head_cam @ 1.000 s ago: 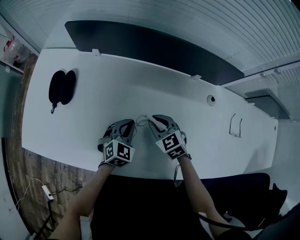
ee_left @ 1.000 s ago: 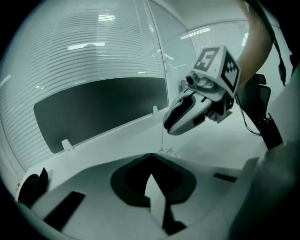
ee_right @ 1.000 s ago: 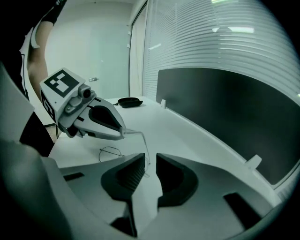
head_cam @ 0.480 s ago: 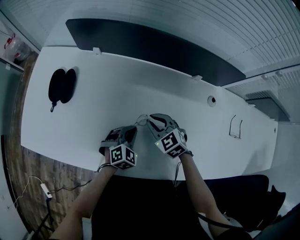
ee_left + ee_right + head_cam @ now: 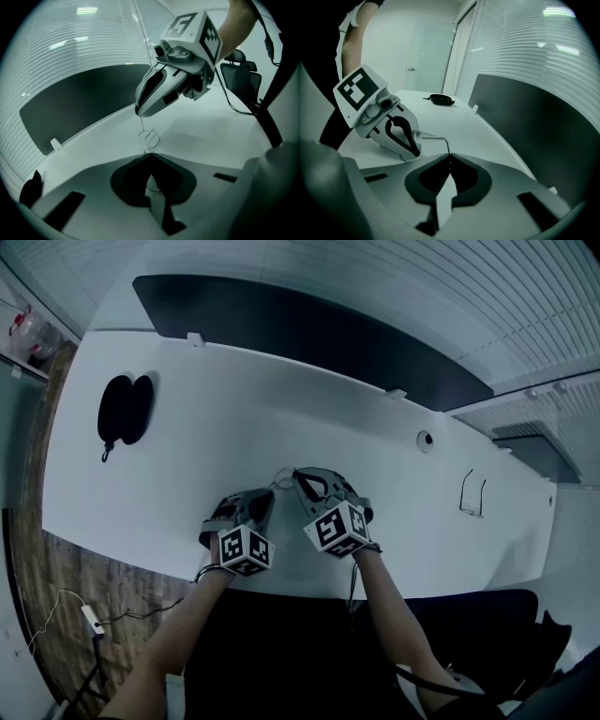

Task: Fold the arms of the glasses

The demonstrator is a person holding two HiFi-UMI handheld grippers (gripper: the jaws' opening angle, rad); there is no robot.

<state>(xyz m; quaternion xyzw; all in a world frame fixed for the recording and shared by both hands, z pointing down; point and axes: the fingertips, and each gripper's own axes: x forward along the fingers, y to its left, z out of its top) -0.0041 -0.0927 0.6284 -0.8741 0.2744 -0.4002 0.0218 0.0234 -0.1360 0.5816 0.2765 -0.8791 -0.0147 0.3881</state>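
My left claw (image 5: 151, 157) is clamped on the glasses (image 5: 148, 139) near the lenses. My right claw (image 5: 450, 157) pinches one arm, over the worktop (image 5: 206, 427).

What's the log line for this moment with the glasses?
left gripper: shut on glasses | right gripper: shut on glasses arm | fold: not done

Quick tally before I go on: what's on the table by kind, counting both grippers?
Glasses: 2, the held glasses and the far-right glasses
Black case: 1
Grippers: 2, the left gripper and the right gripper
Total: 5
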